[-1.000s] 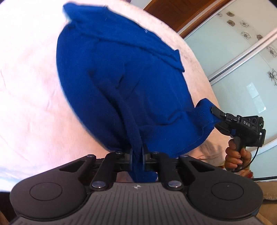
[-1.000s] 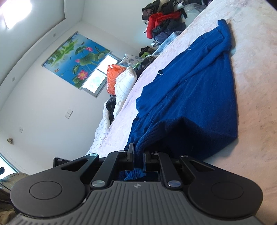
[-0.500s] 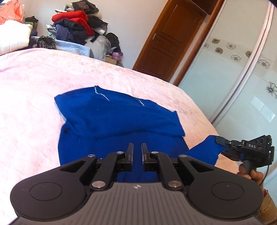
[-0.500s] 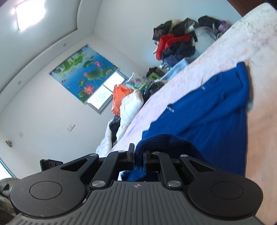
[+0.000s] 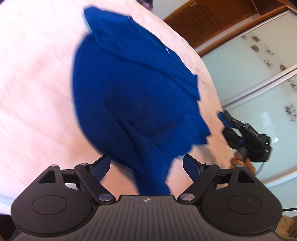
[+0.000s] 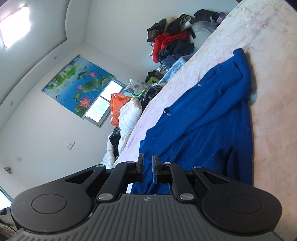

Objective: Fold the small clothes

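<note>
The left gripper [image 5: 146, 164] had just been opening; its fingers stood wide apart, a fold of the blue sweater [image 5: 133, 89] loose between them, touching neither. The sweater spread toward twelve o'clock over the pink bedspread [image 5: 33, 89]. At three o'clock the right gripper [image 6: 147, 166] stood nearly closed, pinching no cloth. Piled clothes [image 6: 172, 42] lay beyond the bed.

We see the blue garment [image 5: 133, 103] as soft matt knit cloth, ribbed near its hem in the right wrist view. The pink bedspread [image 5: 37, 89] under it looks like matt, faintly crinkled fabric. Our left gripper [image 5: 146, 166] is matt black plastic with shiny metal pivot pins. The wardrobe doors [image 5: 259, 74] look like glossy frosted glass, and the room door [image 5: 209, 16] is varnished wood.
</note>
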A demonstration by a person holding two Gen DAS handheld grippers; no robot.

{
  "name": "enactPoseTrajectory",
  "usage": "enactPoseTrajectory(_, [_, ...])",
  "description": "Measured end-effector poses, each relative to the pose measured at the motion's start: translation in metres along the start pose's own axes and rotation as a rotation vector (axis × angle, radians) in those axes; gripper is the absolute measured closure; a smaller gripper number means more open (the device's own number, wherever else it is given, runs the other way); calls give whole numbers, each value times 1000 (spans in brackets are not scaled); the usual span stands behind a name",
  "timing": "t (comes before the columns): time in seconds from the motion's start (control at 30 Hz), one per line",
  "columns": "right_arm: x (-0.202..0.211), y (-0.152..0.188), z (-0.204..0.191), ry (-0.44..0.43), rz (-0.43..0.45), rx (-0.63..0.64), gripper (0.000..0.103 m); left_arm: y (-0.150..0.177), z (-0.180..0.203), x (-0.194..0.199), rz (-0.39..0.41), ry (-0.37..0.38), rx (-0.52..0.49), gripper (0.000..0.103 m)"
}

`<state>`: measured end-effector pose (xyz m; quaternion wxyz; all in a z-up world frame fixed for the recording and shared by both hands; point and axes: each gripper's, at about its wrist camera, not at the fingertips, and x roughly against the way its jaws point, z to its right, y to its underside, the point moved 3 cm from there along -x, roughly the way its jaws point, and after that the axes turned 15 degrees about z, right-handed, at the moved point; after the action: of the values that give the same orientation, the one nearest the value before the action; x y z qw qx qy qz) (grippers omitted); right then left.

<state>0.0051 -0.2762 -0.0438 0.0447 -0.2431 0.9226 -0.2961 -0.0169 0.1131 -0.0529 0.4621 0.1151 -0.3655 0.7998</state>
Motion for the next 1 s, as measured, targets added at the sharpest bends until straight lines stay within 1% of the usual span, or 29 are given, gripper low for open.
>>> enactPoseTrajectory(0.03, [1,0,1,27,6,5,85,4,2,-6,-15,33,32,17])
enactPoseTrajectory(0.07, [3,-1,4,62,16,10,80,9,5,-14,-44,60,50,17])
enactPoseTrajectory(0.1, [7,-6,8,112,32,29,74,13,7,-23,-74,66,50,17])
enactPoseTrajectory(0.13, [12,-8,10,167,49,67,63,18,9,-31,-89,52,42,17])
enactPoseTrajectory(0.17, [17,-9,13,227,57,113,58,21,10,-36,-85,44,29,17])
enactPoseTrajectory(0.2, [21,-9,15,271,56,144,58,21,12,-37,-67,55,16,17])
enactPoseTrajectory(0.27, [28,-6,23,308,45,140,56,18,13,-40,-64,56,17,18])
enactPoseTrajectory(0.3, [30,-4,26,308,41,124,55,18,13,-40,-62,49,15,31])
enactPoseTrajectory(0.33, [31,-1,28,301,39,112,55,17,13,-41,-67,34,0,55])
enactPoseTrajectory(0.37, [30,1,30,288,36,96,55,18,13,-42,-85,6,-25,64])
enactPoseTrajectory(0.4, [29,3,32,275,34,78,55,19,13,-42,-92,-20,-50,77])
enactPoseTrajectory(0.43, [25,5,33,260,31,61,55,19,12,-40,-88,-40,-69,87])
enactPoseTrajectory(0.5, [16,9,31,210,7,45,55,20,12,-38,-80,-57,-95,92])
enactPoseTrajectory(0.53, [11,12,30,210,-6,54,56,20,15,-36,-63,-61,-114,93])
enactPoseTrajectory(0.57, [4,15,29,232,-28,81,57,20,19,-32,-38,-61,-140,93])
enactPoseTrajectory(0.6, [-1,18,29,261,-52,117,62,18,23,-28,-11,-59,-166,94])
enactPoseTrajectory(0.67, [-9,22,30,316,-72,169,92,12,31,-19,39,-53,-208,94])
enactPoseTrajectory(0.73, [-7,20,27,303,-49,170,92,2,39,-12,98,-56,-254,94])
enactPoseTrajectory(0.83, [-5,8,13,238,-9,161,93,-17,52,-1,195,-52,-332,94])
enactPoseTrajectory(0.93, [-8,-8,0,180,25,164,93,-43,62,2,273,-48,-366,94])
enactPoseTrajectory(1.0, [-14,-17,-6,152,50,163,93,-57,65,2,309,-46,-373,94])
